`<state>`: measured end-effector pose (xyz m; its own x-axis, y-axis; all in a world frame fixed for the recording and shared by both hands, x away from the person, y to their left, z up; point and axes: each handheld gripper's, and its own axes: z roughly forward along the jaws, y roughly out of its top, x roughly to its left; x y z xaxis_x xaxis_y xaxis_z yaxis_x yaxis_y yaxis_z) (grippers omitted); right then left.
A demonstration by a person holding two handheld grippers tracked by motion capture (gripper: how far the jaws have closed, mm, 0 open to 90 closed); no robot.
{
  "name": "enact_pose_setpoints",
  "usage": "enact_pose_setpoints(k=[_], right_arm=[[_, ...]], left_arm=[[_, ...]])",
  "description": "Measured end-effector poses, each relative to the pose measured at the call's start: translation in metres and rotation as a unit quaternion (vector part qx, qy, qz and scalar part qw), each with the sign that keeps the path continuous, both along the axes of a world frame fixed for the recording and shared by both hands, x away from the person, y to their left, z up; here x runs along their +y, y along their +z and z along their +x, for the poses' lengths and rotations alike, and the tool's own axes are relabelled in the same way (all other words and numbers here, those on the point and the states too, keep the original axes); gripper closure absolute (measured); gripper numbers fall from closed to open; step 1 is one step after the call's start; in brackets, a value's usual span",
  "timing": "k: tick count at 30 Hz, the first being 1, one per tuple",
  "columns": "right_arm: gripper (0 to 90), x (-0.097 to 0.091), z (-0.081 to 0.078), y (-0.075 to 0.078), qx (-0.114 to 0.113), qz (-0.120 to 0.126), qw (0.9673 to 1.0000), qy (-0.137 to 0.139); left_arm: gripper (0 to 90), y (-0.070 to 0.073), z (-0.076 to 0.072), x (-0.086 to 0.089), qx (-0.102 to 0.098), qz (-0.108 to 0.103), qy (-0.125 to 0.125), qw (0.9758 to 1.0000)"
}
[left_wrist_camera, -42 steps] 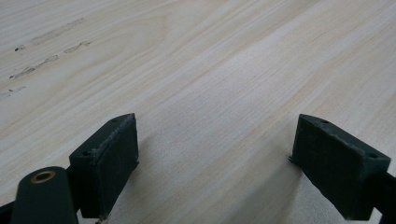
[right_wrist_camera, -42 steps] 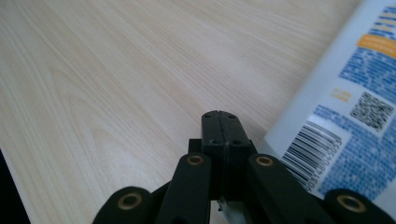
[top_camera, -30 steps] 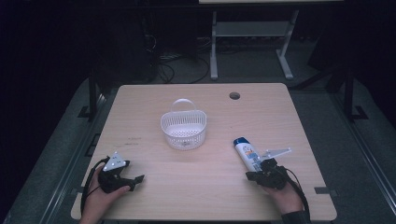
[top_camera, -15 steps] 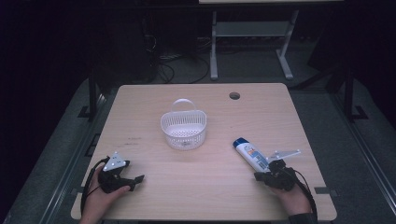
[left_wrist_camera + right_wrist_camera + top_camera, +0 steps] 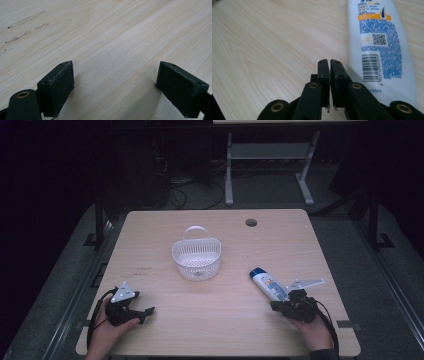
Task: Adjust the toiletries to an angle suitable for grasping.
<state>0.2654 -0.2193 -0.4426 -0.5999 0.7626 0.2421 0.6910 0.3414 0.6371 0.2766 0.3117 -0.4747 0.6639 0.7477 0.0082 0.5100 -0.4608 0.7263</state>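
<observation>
A white bottle with a blue cap and blue print lies flat on the wooden table, right of centre. My right gripper rests on the table at the bottle's near end. In the right gripper view the bottle lies just right of my right gripper. Its jaws have just been opening: a hairline slit shows between the pads, with nothing in it. My left gripper sits at the near left corner. It stands open over bare wood.
A white perforated basket with a handle stands mid-table, beyond both grippers. A round cable hole is near the far edge. Metal legs of another table and cables lie on the dark floor behind.
My right hand has shifted slightly to the right beside the bottle. The bottle, the basket and the left gripper have stayed put.
</observation>
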Motion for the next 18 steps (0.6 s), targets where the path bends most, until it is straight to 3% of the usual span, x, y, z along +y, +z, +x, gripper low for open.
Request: enact_pose_setpoints(k=[10,18], right_arm=[[64.4,0.006,0.001,0.011,-0.024,0.01,0.9996,0.013],[45.8,0.014,0.009,0.019,-0.037,-0.003,0.9993,0.008]], left_arm=[[13.5,0.0,0.0,0.0,0.001,0.001,0.002,1.0],[13.5,0.0,0.0,-0.001,0.001,0.001,0.002,1.0]])
